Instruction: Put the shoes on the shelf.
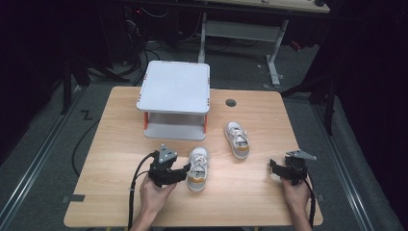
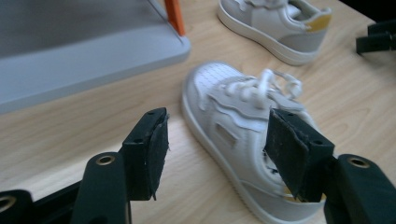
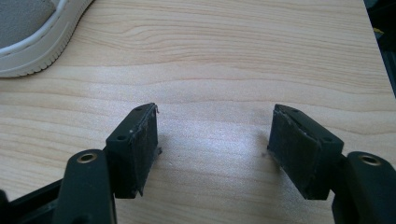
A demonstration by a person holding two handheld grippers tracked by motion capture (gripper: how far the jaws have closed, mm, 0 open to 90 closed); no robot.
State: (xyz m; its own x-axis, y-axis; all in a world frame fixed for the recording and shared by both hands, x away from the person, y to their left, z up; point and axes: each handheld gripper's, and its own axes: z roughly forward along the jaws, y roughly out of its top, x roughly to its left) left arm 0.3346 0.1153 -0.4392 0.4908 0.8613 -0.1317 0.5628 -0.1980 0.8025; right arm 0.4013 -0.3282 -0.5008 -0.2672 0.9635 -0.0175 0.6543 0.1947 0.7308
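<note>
**Left gripper beside a small white sneaker, jaws apart**

A light wooden table (image 1: 120,202) fills the middle of the room, and everything else is placed here by it. At the table's far edge, centred, stands a grey two-tier shelf (image 1: 175,86) with orange corner posts, both tiers bare.

In front of the shelf, toward the person's side of the table, lie two small white sneakers with yellow-tan heels. The far sneaker (image 1: 237,139) rests right of the shelf's base, toe pointing away from the person. The near sneaker (image 1: 197,168) lies closer to the table's front edge, just left of the middle, laces up, sole flat on the wood.

Two hands come in over the front edge. The left gripper (image 1: 184,172) sits right beside the near sneaker's heel end. Its jaws stand apart; in the left gripper view the shoe's heel lies behind the right pad (image 2: 292,151), and I cannot tell whether that pad touches it, while the left pad is over bare wood, so nothing is clamped. The right gripper (image 1: 275,168) rests near the table's right front corner, jaws wide apart over bare wood, well apart from either shoe.

The step in hand looks like taking hold of the near sneaker. The next move likely calls for sliding the open jaws around its heel and closing.
</note>
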